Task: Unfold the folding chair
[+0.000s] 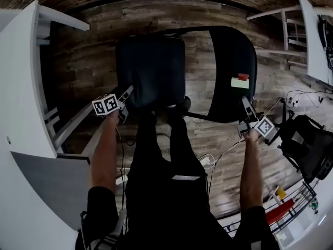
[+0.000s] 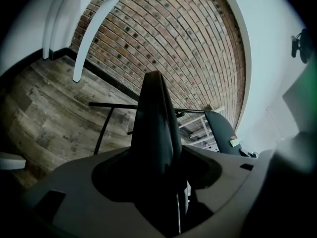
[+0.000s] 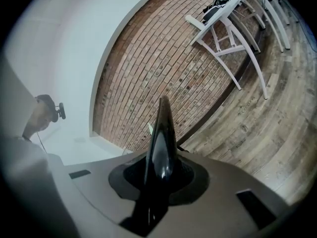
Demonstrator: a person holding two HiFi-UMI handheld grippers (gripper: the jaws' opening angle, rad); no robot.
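The folding chair stands on the wood floor in front of me, its black padded seat [image 1: 151, 72] nearly level and its black backrest [image 1: 231, 72] to the right. A green and red tag [image 1: 240, 81] sticks to the backrest. My left gripper [image 1: 125, 95] is at the seat's near left corner. In the left gripper view the seat's edge [image 2: 156, 118] lies between the jaws with a thin bright gap beside it, so the jaws stand open around it. My right gripper [image 1: 244, 104] is shut on the backrest's near rim [image 3: 161, 143].
A white table [image 1: 21, 87] runs along the left, with its white legs [image 2: 89, 29] near the brick wall. White furniture frames [image 1: 291, 30] stand at the back right. A black bag [image 1: 307, 145], floor cables [image 1: 208, 163] and a wire rack [image 1: 291, 212] are on the right.
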